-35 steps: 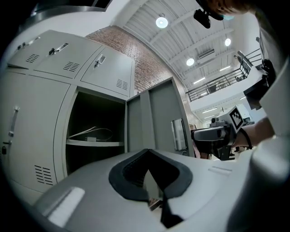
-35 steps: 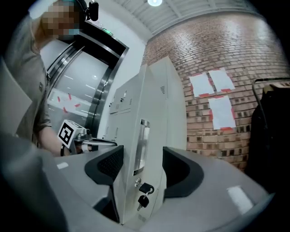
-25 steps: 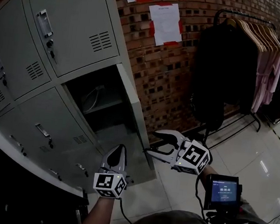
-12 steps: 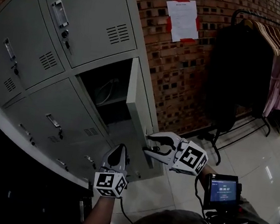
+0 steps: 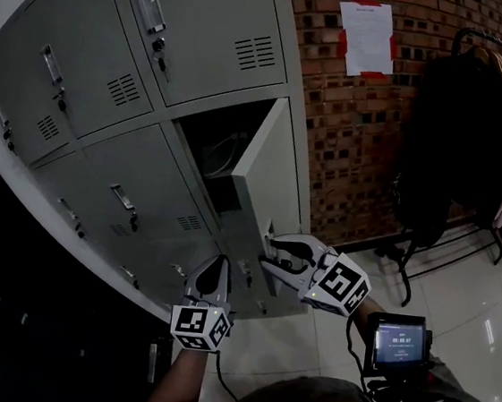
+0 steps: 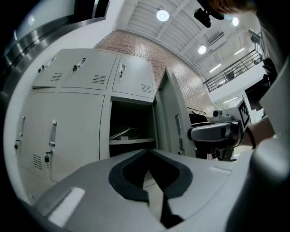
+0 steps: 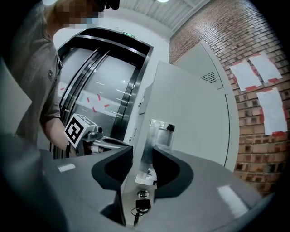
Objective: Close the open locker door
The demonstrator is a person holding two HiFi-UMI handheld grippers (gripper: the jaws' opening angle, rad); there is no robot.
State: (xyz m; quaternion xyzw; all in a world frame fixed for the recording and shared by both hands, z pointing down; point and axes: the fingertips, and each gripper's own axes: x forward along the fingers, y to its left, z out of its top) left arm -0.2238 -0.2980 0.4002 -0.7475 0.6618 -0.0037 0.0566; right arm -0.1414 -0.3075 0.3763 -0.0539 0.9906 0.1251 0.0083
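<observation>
Our right gripper has just been closing its jaws, and they pinch the locker door at its free edge by the handle, so we can swing it shut. The door stands half open. Our left gripper waits nearby, jaws together and empty.

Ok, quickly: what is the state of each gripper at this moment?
Left gripper: tongs closed, holding nothing.
Right gripper: tongs have just been closing, now clamped on the edge of the locker door.
</observation>
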